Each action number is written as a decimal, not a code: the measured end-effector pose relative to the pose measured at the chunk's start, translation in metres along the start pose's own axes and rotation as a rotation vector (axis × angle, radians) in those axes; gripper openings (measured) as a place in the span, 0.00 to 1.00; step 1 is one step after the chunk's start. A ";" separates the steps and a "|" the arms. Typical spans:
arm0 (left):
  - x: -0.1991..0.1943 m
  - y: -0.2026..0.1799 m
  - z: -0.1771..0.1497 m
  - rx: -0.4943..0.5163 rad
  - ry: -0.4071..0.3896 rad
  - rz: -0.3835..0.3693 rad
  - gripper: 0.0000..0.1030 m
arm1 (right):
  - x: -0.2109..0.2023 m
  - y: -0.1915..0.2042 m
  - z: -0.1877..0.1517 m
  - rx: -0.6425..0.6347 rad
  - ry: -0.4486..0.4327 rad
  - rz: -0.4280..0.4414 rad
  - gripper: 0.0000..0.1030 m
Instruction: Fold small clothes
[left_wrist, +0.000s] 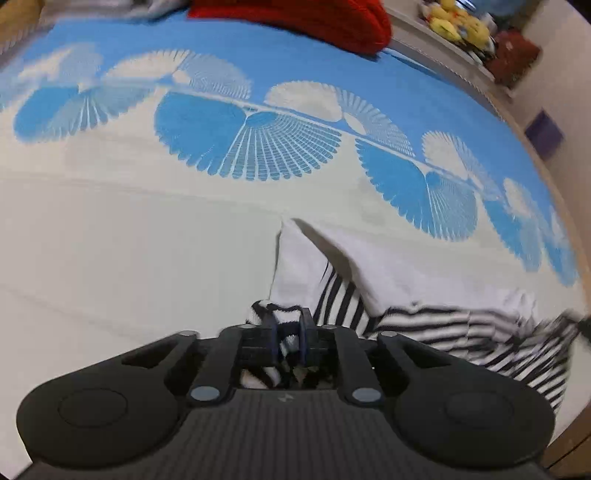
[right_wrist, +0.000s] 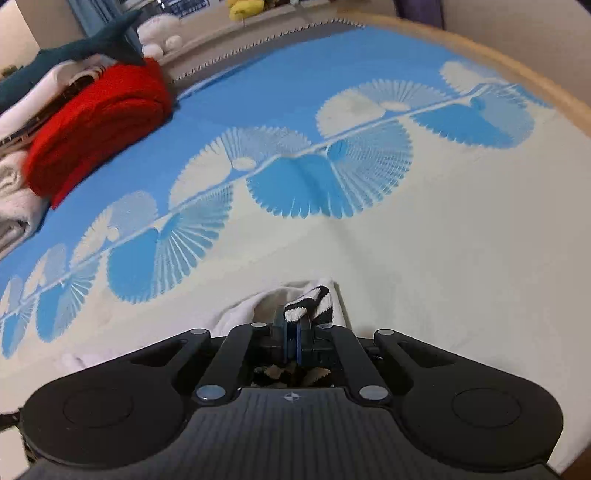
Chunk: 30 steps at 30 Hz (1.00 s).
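A small black-and-white striped garment with a white part (left_wrist: 417, 325) lies crumpled on the cream area of the bed cover, trailing right in the left wrist view. My left gripper (left_wrist: 288, 328) is shut on a striped fold of it. In the right wrist view my right gripper (right_wrist: 293, 325) is shut on another striped corner of the same garment (right_wrist: 314, 299), with white cloth bunched to its left.
The bed cover (left_wrist: 258, 147) is blue and cream with fan patterns. A folded red blanket (right_wrist: 96, 125) and pale towels (right_wrist: 14, 192) sit at the far side. Plush toys (left_wrist: 458, 22) line a shelf. The wooden bed edge (right_wrist: 517, 66) runs along the right.
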<state>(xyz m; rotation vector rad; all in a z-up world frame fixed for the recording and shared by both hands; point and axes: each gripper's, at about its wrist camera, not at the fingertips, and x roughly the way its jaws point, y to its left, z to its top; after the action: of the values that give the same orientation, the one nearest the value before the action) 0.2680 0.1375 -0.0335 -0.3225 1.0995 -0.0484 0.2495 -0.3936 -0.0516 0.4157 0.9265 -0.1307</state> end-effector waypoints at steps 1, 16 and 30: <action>0.002 0.011 0.005 -0.076 0.016 -0.052 0.28 | 0.007 -0.003 0.002 0.027 0.022 -0.006 0.10; -0.030 -0.013 -0.022 0.378 -0.080 -0.160 0.84 | -0.021 -0.041 -0.005 -0.236 -0.139 0.088 0.49; 0.027 -0.063 -0.031 0.674 -0.105 0.059 0.83 | 0.019 0.024 -0.041 -0.798 -0.195 -0.020 0.58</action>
<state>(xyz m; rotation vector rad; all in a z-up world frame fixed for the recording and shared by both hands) 0.2605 0.0651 -0.0526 0.3089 0.9279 -0.3368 0.2372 -0.3537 -0.0812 -0.3417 0.7196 0.1797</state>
